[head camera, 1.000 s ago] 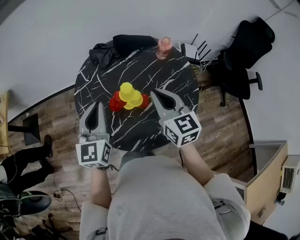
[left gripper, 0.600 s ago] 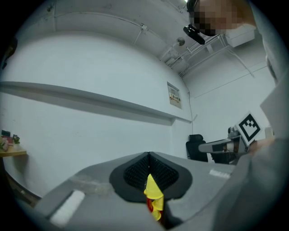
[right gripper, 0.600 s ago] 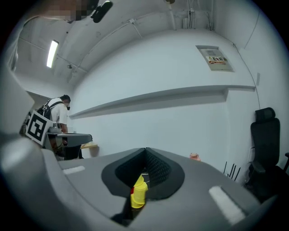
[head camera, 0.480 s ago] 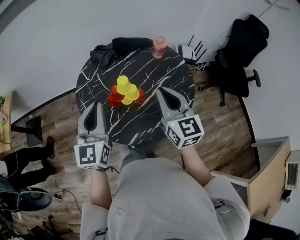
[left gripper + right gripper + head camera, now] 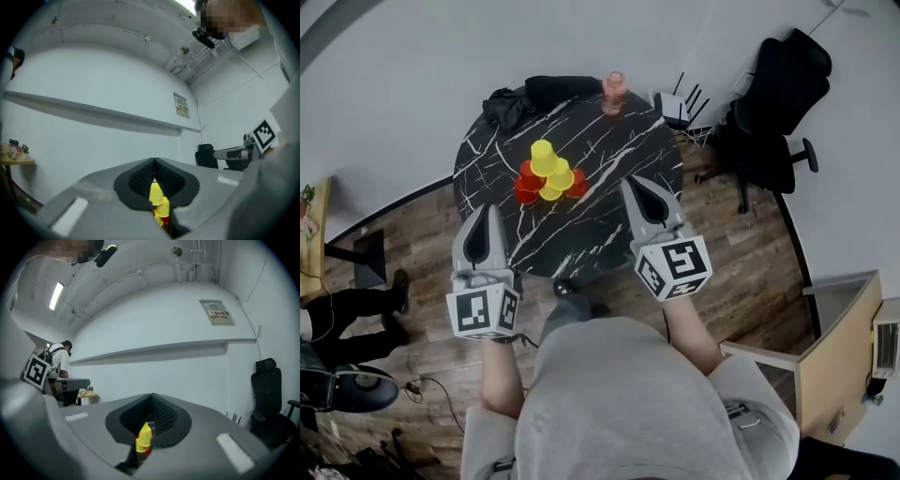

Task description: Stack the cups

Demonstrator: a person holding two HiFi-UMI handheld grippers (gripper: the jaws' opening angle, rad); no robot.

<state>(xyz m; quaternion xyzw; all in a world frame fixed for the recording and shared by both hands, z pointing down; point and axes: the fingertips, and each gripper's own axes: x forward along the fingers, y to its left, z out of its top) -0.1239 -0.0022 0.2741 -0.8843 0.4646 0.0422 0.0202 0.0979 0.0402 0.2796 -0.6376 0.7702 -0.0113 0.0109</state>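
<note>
Yellow and red cups stand as a small pyramid [image 5: 547, 174] on the round black marble table [image 5: 609, 150], with one yellow cup [image 5: 543, 156] on top. My left gripper [image 5: 485, 209] is shut and empty at the table's near left edge, well short of the cups. At the near right edge my right gripper [image 5: 634, 181] is shut too, with nothing in it. The left gripper [image 5: 154, 161] view shows the cups [image 5: 158, 198] far off past its closed tips. In the right gripper [image 5: 151, 395] view the pyramid [image 5: 143, 439] is likewise distant.
Black clothing [image 5: 534, 95] and a pink bottle [image 5: 614, 90] lie at the table's far edge. A router with antennas [image 5: 678, 101] and a black office chair [image 5: 778, 103] stand to the right. A person's legs [image 5: 347, 314] are on the wooden floor at left.
Both grippers have drawn back from the cup pyramid toward the table's near edge, staying shut. The table and cups now sit farther up in the head view.
</note>
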